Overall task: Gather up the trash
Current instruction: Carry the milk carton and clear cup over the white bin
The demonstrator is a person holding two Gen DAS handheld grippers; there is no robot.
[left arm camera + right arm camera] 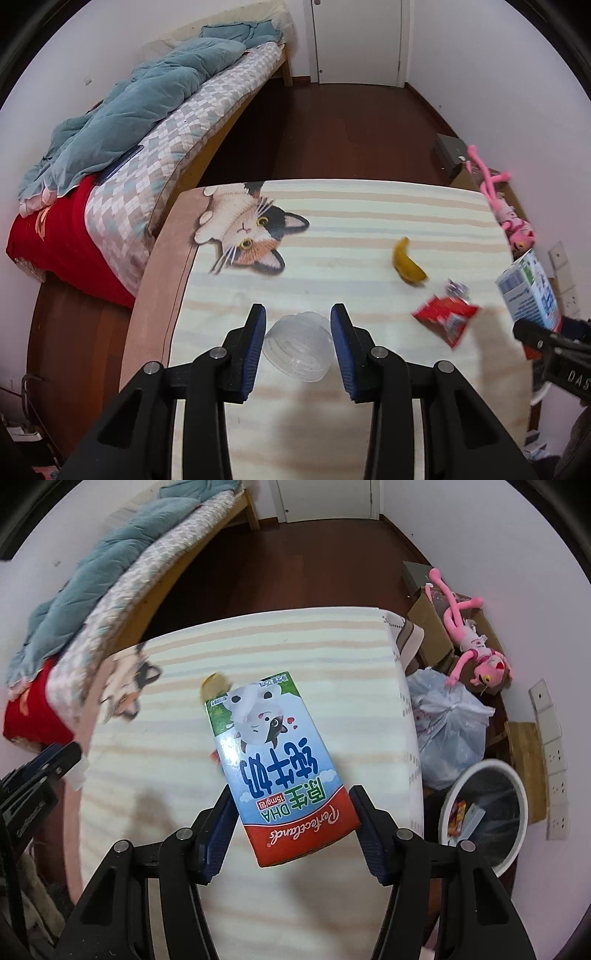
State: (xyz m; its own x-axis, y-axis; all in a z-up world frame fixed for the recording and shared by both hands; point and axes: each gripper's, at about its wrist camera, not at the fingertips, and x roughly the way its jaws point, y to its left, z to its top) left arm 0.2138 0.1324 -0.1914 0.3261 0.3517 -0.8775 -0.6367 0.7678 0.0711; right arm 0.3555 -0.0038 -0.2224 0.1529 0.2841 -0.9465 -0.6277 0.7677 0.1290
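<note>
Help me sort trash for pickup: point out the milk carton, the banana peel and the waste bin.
milk carton (284, 771): right wrist view, printed front face.
banana peel (408, 263): left wrist view, middle of the yellow curve.
waste bin (448, 805): right wrist view, white rim's left side.

Worktop (332, 229): cup (297, 345) at 6 o'clock, banana peel (408, 264) at 2 o'clock, wrapper (445, 319) at 4 o'clock. Bed (177, 147) lies at 10 o'clock; bin (487, 812) on the floor at 3 o'clock.
</note>
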